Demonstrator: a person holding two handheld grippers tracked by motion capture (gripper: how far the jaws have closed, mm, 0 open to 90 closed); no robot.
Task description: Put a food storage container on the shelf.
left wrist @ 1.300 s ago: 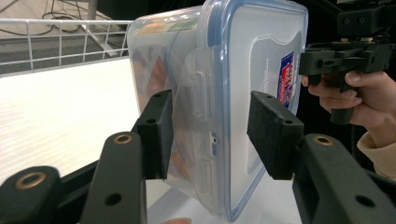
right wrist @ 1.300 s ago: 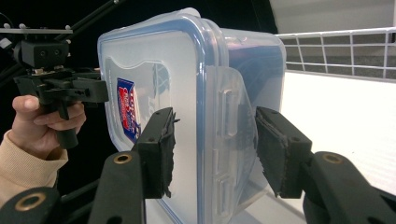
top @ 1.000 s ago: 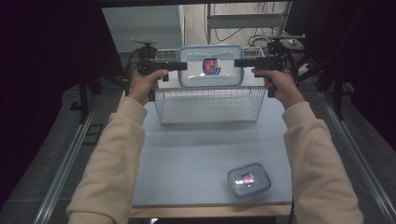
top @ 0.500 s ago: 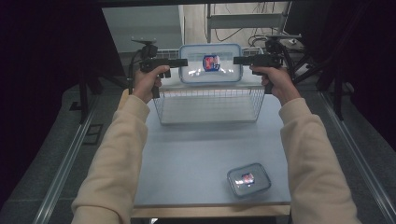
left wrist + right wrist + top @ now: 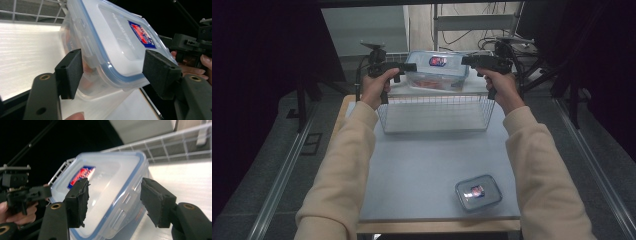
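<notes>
Both the left gripper [image 5: 112, 72] and right gripper [image 5: 113, 202] have just been opening, pads off the lidded container [image 5: 438, 70], which tilts over the wire basket [image 5: 434, 114], apparently released into it.

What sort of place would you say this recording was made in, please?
Probably a lab recording setup, not a home: a small table ringed by black curtains, floor rails alongside, and loose cables behind the wire basket.
</notes>
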